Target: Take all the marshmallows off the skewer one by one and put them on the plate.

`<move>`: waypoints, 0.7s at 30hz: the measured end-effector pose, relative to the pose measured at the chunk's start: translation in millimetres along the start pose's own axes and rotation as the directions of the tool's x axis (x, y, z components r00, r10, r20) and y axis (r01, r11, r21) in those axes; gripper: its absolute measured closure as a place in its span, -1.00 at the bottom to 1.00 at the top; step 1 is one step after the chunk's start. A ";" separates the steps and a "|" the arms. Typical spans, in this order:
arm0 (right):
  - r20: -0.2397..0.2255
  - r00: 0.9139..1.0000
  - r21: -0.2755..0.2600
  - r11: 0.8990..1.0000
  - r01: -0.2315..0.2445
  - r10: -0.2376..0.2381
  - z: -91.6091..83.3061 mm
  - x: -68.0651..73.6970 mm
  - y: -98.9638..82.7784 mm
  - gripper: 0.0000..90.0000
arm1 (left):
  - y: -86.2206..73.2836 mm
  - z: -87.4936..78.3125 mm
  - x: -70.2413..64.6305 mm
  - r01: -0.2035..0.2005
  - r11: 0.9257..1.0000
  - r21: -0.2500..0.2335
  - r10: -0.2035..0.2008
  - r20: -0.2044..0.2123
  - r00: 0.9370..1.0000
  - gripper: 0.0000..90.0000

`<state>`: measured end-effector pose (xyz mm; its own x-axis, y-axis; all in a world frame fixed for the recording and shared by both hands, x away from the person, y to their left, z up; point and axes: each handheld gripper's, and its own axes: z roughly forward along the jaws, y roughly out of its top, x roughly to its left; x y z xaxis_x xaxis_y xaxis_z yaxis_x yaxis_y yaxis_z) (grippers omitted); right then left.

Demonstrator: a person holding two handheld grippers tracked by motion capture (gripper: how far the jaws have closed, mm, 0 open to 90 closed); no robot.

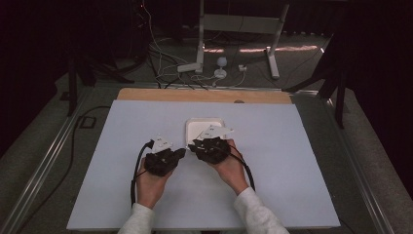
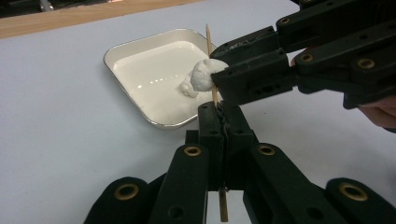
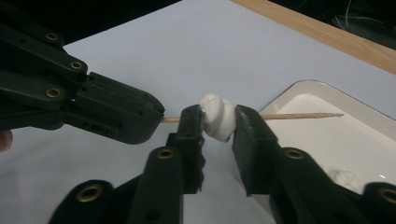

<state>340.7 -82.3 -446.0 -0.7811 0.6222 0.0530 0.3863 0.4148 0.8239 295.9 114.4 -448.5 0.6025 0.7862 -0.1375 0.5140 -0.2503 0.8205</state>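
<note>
Your white-covered desk (image 1: 272, 185) carries a shallow white square tray (image 2: 122, 50) at centre frame; above its near edge your left gripper (image 2: 219, 109) clamps a thin wooden skewer (image 3: 299, 115), your right gripper (image 3: 218, 122) squeezes a soft white marshmallow (image 3: 215, 116) threaded on it. You seem mid-threading; next, slide it along steadily

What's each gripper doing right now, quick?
Left gripper: shut on the skewer.
Right gripper: shut on the marshmallow, which is threaded on that skewer.

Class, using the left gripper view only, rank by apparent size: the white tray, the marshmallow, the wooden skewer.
1. White tray, largest.
2. Wooden skewer, long but thin, partly hidden.
3. Marshmallow, smallest.
</note>
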 end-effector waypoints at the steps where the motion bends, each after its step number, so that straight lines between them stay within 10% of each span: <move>1: 0.005 1.000 0.002 1.000 0.003 -0.003 -0.1 0.1 0.7 0.70 | 0.1 -0.2 -0.1 0.001 1.000 -0.002 -0.001 -0.001 1.000 1.00; 14: 0.132 0.990 0.010 0.999 0.040 -0.041 9.0 9.5 3.5 0.84 | 0.2 -0.3 -0.8 0.024 1.000 0.005 -0.023 -0.039 0.999 1.00; 16: 0.224 0.973 0.022 0.998 0.056 -0.059 10.6 8.4 2.9 0.86 | 0.6 -2.5 -2.5 0.014 1.000 0.005 -0.013 -0.029 1.000 1.00; 21: 0.264 0.964 -0.013 0.999 -0.042 0.044 4.4 -22.0 0.1 0.87 | 5.4 -4.3 -9.6 -0.012 1.000 0.002 0.012 -0.019 1.000 1.00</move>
<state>360.1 -93.1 -449.6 -0.6062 0.7929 -0.0618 0.4122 0.3796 0.8282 290.2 108.0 -440.3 0.5966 0.7940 -0.1170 0.5082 -0.2610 0.8208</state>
